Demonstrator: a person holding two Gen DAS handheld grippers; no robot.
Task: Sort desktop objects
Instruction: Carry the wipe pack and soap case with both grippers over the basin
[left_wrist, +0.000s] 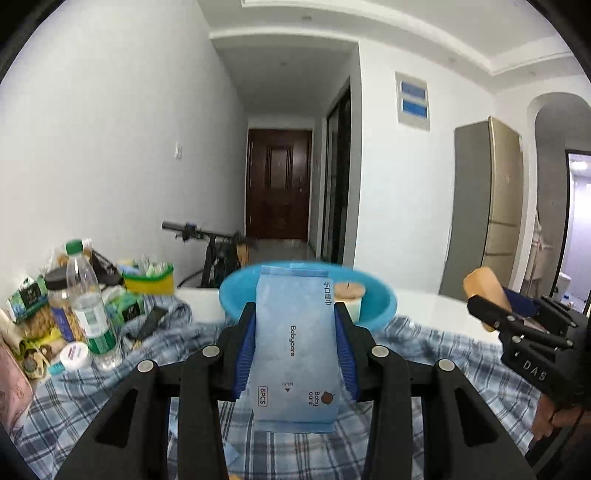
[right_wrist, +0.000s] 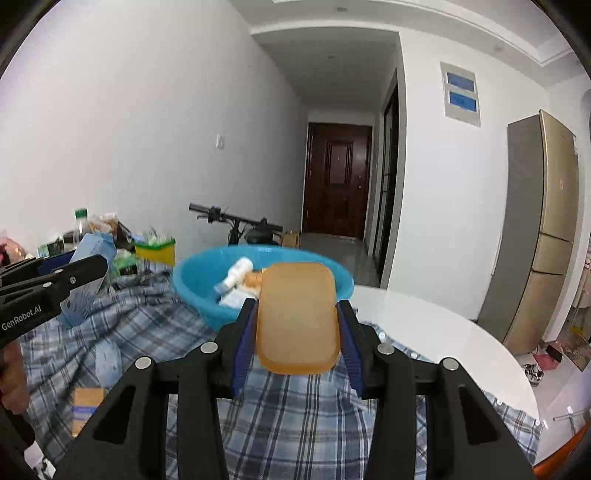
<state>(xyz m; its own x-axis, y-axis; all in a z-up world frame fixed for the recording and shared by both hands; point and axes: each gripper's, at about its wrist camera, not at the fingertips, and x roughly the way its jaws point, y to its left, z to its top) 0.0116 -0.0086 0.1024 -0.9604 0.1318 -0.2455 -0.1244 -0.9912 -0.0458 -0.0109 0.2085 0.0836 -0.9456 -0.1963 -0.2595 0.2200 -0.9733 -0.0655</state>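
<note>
Both jaws are clamped: the left gripper (left_wrist: 295, 350) holds a blue wipes pack (left_wrist: 293, 347) upright, and the right gripper (right_wrist: 297, 332) holds an amber soap bar (right_wrist: 297, 317). Just beyond them, a blue basin (right_wrist: 207, 306) of small items sits on the plaid-covered worktop (right_wrist: 295, 406). Bottles (left_wrist: 92, 314) and packets crowd the far left.

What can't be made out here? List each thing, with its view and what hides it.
- Blue basin, left wrist view: most contents hidden behind the wipes pack in the left claw.
- Blue basin, right wrist view: right half of the contents hidden behind the amber soap bar in the right claw.
- Small box, right wrist view: print blurred.
- Clutter behind the water bottle, left wrist view: overlapping, too small to name.
</note>
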